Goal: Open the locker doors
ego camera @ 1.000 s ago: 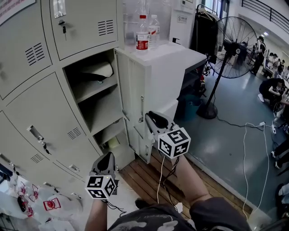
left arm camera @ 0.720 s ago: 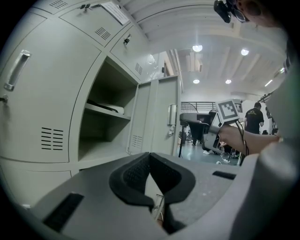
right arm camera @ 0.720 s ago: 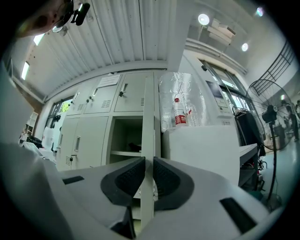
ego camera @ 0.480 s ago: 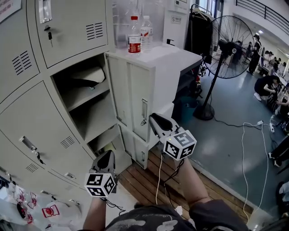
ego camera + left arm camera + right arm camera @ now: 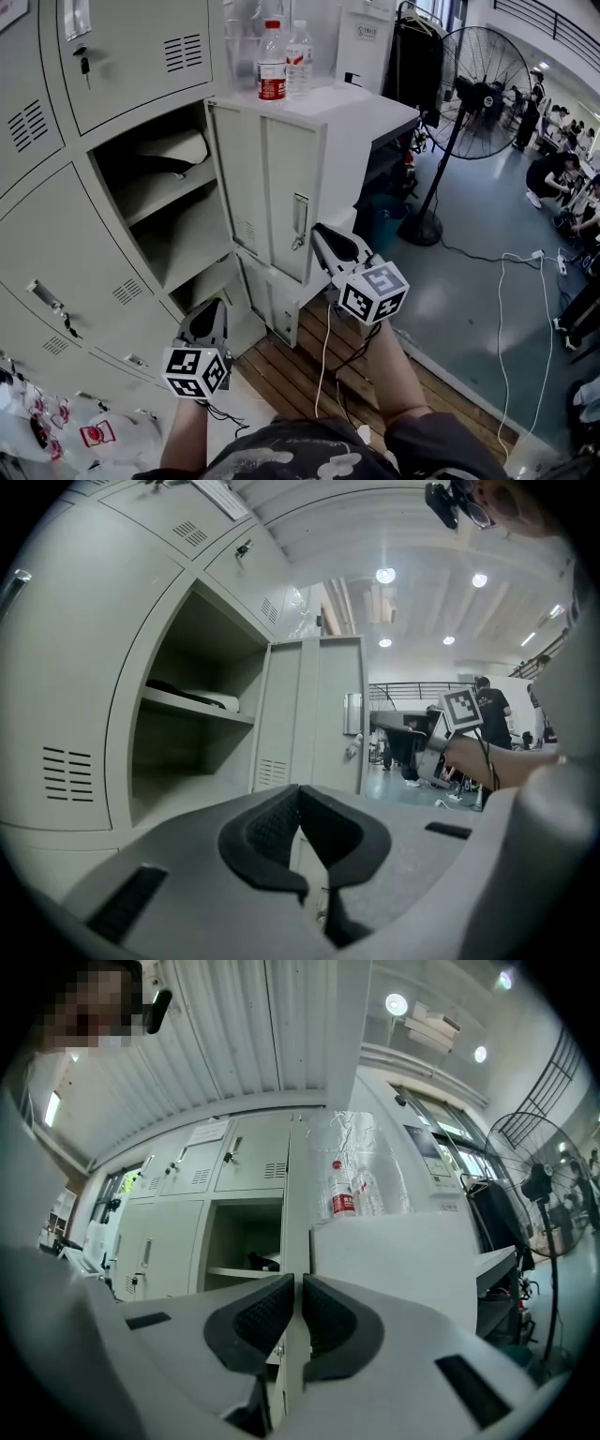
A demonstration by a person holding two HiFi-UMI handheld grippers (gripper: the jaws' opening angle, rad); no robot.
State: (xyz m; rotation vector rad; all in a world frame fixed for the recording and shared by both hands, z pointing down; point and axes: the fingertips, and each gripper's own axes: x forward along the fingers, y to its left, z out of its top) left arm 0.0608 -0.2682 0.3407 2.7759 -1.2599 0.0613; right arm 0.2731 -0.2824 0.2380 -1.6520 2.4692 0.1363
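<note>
While the fingers of the right gripper [image 5: 330, 246] are closing, with only a thin slit between them and nothing pinched in it, the gripper hangs just beside the open locker door [image 5: 272, 183], close to its latch handle [image 5: 300, 222]; whether it touches the door I cannot tell. That door stands swung wide out from the locker bank, its edge running straight up behind the slit in the right gripper view. Left of the door lies the bared compartment [image 5: 173, 234], where a shelf [image 5: 159, 183] carries a pale, dark-edged bundle too blurred to name. The left gripper [image 5: 211, 319] hovers below and left of the door, well apart from it, fingers pressed together at the tips and empty. Left of and above the door, the neighbouring lockers [image 5: 122, 47] are closed. Behind the door, two water bottles [image 5: 273, 62] stand on a white desk [image 5: 361, 111]; far right of it stands a pedestal fan [image 5: 480, 94].
</note>
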